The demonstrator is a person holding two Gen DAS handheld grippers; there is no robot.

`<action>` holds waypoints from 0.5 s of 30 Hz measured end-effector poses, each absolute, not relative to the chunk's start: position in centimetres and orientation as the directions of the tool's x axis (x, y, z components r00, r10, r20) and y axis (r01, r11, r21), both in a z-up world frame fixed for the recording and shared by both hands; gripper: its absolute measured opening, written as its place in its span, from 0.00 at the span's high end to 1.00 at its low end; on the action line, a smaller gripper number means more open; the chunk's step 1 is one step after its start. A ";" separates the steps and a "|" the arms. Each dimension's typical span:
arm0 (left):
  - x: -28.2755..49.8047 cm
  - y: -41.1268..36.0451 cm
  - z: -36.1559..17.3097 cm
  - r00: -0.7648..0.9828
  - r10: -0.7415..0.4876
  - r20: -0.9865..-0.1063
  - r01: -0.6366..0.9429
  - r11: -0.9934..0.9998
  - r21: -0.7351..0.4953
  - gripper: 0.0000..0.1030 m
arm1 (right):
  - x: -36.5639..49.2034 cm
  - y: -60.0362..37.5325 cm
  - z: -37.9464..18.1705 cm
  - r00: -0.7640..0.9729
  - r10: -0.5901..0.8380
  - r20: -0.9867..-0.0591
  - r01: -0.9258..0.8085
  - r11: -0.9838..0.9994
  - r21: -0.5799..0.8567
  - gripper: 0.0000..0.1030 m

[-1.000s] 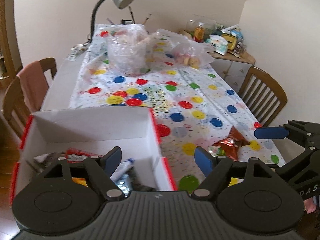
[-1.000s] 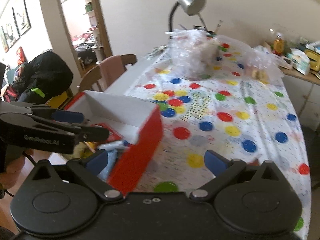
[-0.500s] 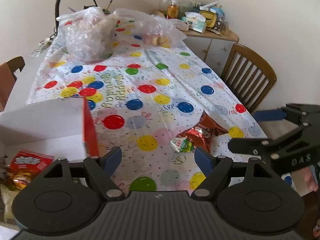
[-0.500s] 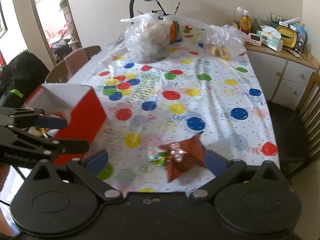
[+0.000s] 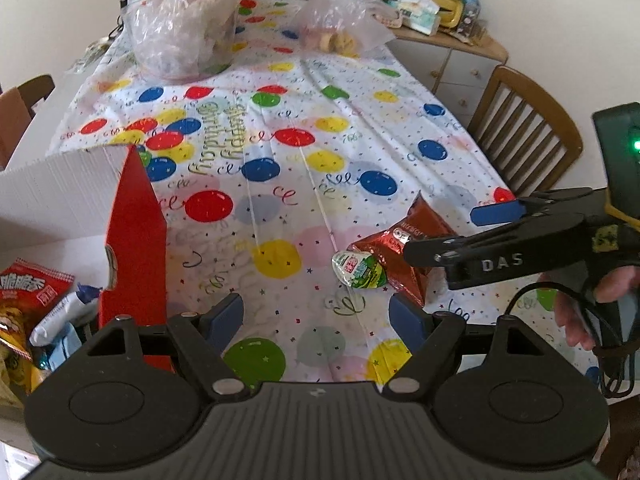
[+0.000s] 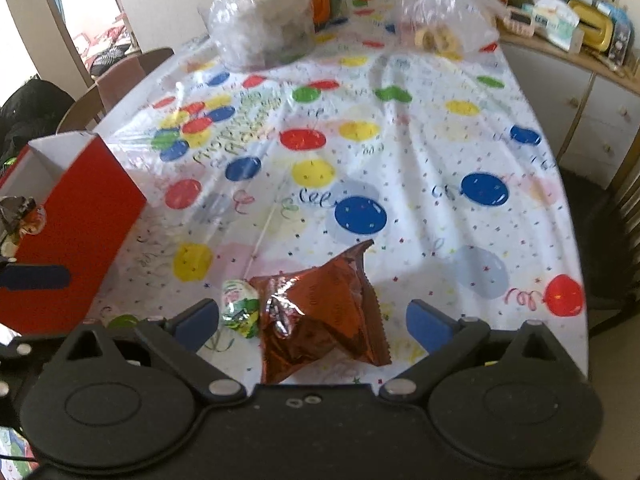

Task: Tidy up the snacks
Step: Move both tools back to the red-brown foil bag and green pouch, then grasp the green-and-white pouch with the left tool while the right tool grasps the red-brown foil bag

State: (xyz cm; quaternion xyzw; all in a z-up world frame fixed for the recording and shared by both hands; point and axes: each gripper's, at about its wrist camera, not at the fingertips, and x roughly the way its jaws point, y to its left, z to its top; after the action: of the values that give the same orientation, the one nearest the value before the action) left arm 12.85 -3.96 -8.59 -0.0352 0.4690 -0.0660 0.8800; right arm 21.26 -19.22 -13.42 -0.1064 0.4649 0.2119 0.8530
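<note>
Table with a balloon-print cloth. Red foil bag lies near the front edge, crumpled, with a small green-white sweet touching its left side. In the left wrist view the same red bag and sweet sit right of centre, partly under the right gripper.

Right gripper is low over the bag, blue fingers wide apart, one on each side of bag and sweet, holding nothing. Can't tell if the pads touch the cloth. Seen from the left camera, the right gripper reaches in from the right edge, a hand on its grip, cable hanging below.

Left gripper is over bare cloth at the table's near edge, fingers apart, empty. It's just left of the sweet, not touching it.

Red box with white inside stands at the left, open top, near the left gripper. Inside: a red snack pack, a white tube-like packet, some yellow wrapping below; the rest is hard to make out. In the right wrist view the box is at the left edge, well apart from the bag.

Far end of the table: two clear plastic bags with stuff inside. Wooden chair on the right side, cluttered cabinet behind it.
</note>
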 end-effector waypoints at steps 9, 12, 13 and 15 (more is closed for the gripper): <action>14.2 -5.5 -10.0 0.540 -0.129 -0.832 0.068 0.992 -0.109 0.23 | 23.4 -19.8 -15.4 0.419 0.292 -0.860 -0.475 0.877 0.066 0.12; 15.0 -6.1 -10.6 0.533 -0.128 -0.837 0.080 0.992 -0.101 0.23 | 23.8 -20.3 -15.5 0.395 0.323 -0.860 -0.481 0.870 0.106 0.25; 15.3 -6.3 -10.8 0.529 -0.128 -0.839 0.082 0.992 -0.100 0.23 | 23.8 -20.4 -15.5 0.387 0.334 -0.860 -0.485 0.866 0.118 0.27; 15.9 -6.7 -11.3 0.518 -0.130 -0.845 0.082 0.991 -0.103 0.23 | 24.0 -20.7 -15.6 0.371 0.351 -0.860 -0.490 0.860 0.140 0.35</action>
State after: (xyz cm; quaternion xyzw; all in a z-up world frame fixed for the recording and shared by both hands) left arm 15.90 -6.65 -11.31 -0.0248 0.4869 -0.0610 0.8710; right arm 23.96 -20.67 -15.59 -0.0695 0.4996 0.2548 0.8250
